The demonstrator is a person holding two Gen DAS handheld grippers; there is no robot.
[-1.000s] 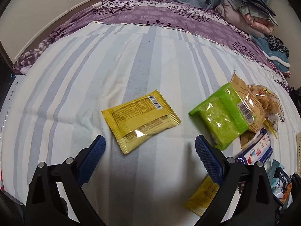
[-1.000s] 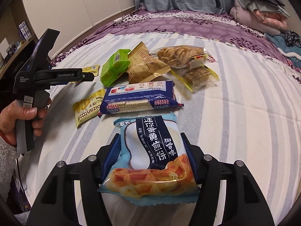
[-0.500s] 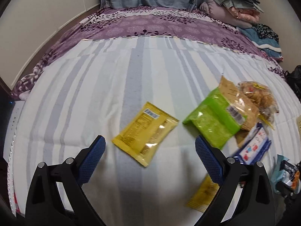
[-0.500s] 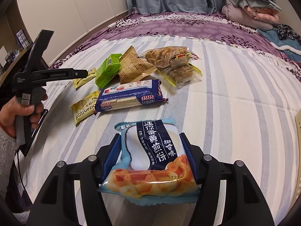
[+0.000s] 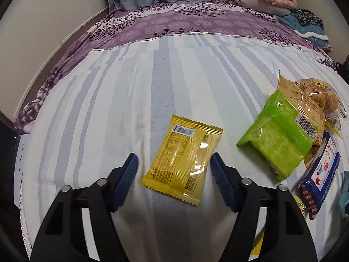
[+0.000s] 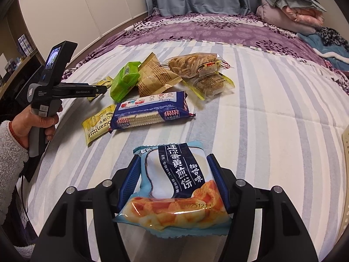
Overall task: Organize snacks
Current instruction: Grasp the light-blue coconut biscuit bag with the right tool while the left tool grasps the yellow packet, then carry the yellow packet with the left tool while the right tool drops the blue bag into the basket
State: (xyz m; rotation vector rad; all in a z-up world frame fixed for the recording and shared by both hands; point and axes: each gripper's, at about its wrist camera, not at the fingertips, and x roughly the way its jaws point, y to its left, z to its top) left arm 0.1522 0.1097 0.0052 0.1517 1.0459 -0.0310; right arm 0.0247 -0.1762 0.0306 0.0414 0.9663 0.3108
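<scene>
A yellow snack packet (image 5: 183, 152) lies barcode side up on the striped bed sheet (image 5: 109, 109). My left gripper (image 5: 173, 161) hangs over its near half with the jaws closing. The packet is between them, and neither blue pad presses on it. The right wrist view shows that gripper (image 6: 102, 89) from the side, held in a person's hand (image 6: 41, 120), with the packet (image 6: 104, 80) just past its tips. My right gripper (image 6: 173, 159) is shut on a light-blue and navy snack bag (image 6: 176, 185), held above the sheet.
Several snacks are heaped together: a green pack (image 6: 124, 83), a brown pack (image 6: 154, 78), a clear bag of sticks (image 6: 194, 65), a biscuit pack (image 6: 211, 83), a blue cracker pack (image 6: 150, 111) and a small yellow packet (image 6: 98, 124). Folded bedding (image 6: 290, 11) is stacked at the far right.
The left jaws have narrowed from wide open to just outside the yellow packet. The left gripper has rolled, so the packet now lies lengthwise between its fingers. The right gripper and its bag have not moved.
</scene>
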